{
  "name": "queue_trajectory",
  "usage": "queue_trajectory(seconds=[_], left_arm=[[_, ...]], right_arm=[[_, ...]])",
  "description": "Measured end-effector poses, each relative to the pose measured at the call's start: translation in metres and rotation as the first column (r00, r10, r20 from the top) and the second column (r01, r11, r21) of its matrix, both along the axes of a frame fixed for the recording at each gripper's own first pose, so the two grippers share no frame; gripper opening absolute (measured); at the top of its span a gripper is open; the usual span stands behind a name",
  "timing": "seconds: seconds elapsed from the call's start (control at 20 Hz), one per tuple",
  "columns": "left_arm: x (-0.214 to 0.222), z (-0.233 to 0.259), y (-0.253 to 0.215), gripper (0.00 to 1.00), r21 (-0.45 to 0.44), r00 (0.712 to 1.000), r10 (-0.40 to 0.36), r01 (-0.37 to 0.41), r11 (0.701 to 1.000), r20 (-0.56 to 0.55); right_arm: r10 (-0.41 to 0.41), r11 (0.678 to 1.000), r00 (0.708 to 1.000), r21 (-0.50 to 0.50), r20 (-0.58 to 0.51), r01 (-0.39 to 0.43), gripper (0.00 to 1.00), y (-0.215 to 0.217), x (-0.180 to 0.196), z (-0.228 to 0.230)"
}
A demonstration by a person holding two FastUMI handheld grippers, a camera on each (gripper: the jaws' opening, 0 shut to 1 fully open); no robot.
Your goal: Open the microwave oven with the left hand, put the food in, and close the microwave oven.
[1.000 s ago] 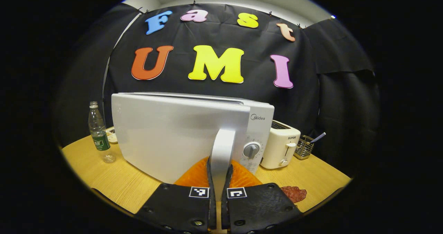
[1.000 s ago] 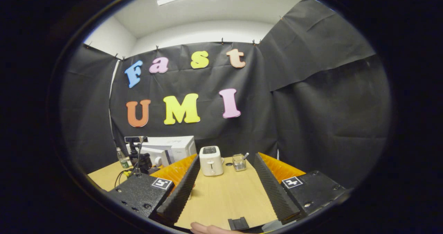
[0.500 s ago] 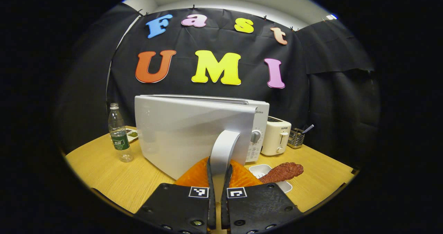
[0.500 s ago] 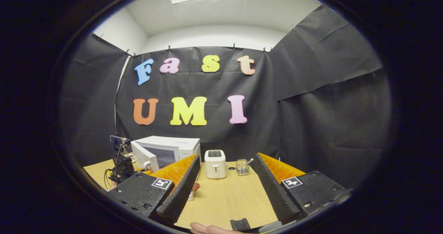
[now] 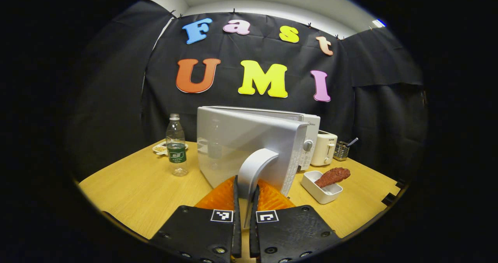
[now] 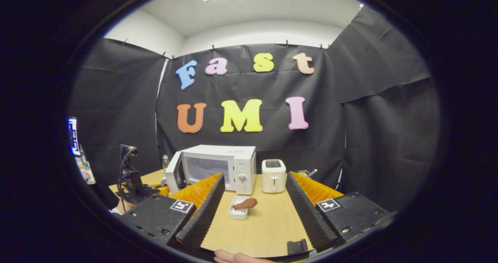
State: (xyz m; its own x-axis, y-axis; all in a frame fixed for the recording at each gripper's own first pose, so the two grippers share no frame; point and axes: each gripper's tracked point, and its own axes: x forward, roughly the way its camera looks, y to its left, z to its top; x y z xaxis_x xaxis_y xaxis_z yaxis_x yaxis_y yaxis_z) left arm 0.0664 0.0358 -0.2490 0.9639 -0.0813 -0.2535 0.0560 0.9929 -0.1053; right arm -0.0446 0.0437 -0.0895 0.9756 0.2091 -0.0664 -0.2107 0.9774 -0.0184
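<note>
Door-opening step: left gripper (image 5: 245, 200) fingers clamp door handle (image 5: 253, 169); right gripper (image 6: 253, 208) fingers spread, empty; next probably fetch food (image 6: 245, 204).

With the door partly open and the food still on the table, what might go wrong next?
1. The left gripper pinches only the lower end of the curved silver door handle; it might slip off mid-swing.
2. The reddish-brown drumstick overhangs its small white rectangular dish, so it may roll off when the open right gripper lifts it.

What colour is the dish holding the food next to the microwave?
White. The dish holds a reddish-brown piece of food; it shows best in the left gripper view.
</note>
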Motion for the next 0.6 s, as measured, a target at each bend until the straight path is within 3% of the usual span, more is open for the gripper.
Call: queue_trajectory(seconds=[0.05, 0.1, 0.15, 0.2, 0.25, 0.35, 0.4, 0.45, 0.5, 0.6], left_arm=[[-0.006, 0.001, 0.019, 0.11, 0.021, 1.000, 0.026, -0.026, 0.999, -0.004], [-0.013, 0.000, 0.036, 0.12, 0.025, 0.998, 0.055, -0.055, 0.998, -0.009], [-0.022, -0.002, 0.053, 0.21, 0.027, 0.995, 0.100, -0.099, 0.995, -0.018], [-0.034, 0.000, 0.071, 0.26, 0.016, 0.992, 0.127, -0.127, 0.992, -0.026], [-0.044, 0.001, 0.082, 0.36, -0.002, 0.990, 0.139, -0.139, 0.990, -0.030], [-0.065, 0.004, 0.101, 0.70, -0.022, 0.987, 0.158, -0.159, 0.987, -0.024], [-0.073, 0.006, 0.109, 0.92, -0.024, 0.985, 0.170, -0.171, 0.985, -0.019], [-0.079, 0.008, 0.118, 0.78, -0.020, 0.982, 0.190, -0.191, 0.981, -0.017], [-0.087, 0.010, 0.124, 0.91, -0.009, 0.980, 0.200, -0.200, 0.980, -0.016], [-0.096, 0.017, 0.126, 0.91, 0.013, 0.979, 0.202, -0.202, 0.979, -0.012]], right_arm=[[-0.006, 1.000, 1.000, -0.012, 0.002, 0.006, 0.89, 0.002, 0.001, -0.003], [-0.009, 1.000, 1.000, -0.029, 0.000, 0.009, 1.00, 0.008, 0.002, -0.008], [-0.002, 0.999, 1.000, -0.049, -0.003, 0.002, 1.00, 0.015, 0.003, -0.013], [0.006, 0.998, 1.000, -0.065, -0.007, -0.007, 0.89, 0.020, 0.002, -0.016], [0.014, 0.997, 1.000, -0.079, -0.011, -0.015, 0.90, 0.026, 0.004, -0.019], [0.024, 0.995, 1.000, -0.098, -0.018, -0.026, 0.90, 0.034, 0.004, -0.024], [0.028, 0.994, 0.999, -0.106, -0.022, -0.030, 0.90, 0.038, 0.005, -0.027], [0.031, 0.993, 0.999, -0.114, -0.025, -0.034, 0.90, 0.042, 0.005, -0.029], [0.033, 0.992, 0.999, -0.121, -0.028, -0.036, 0.90, 0.045, 0.005, -0.030], [0.034, 0.990, 0.999, -0.134, -0.033, -0.039, 0.90, 0.051, 0.006, -0.034]])
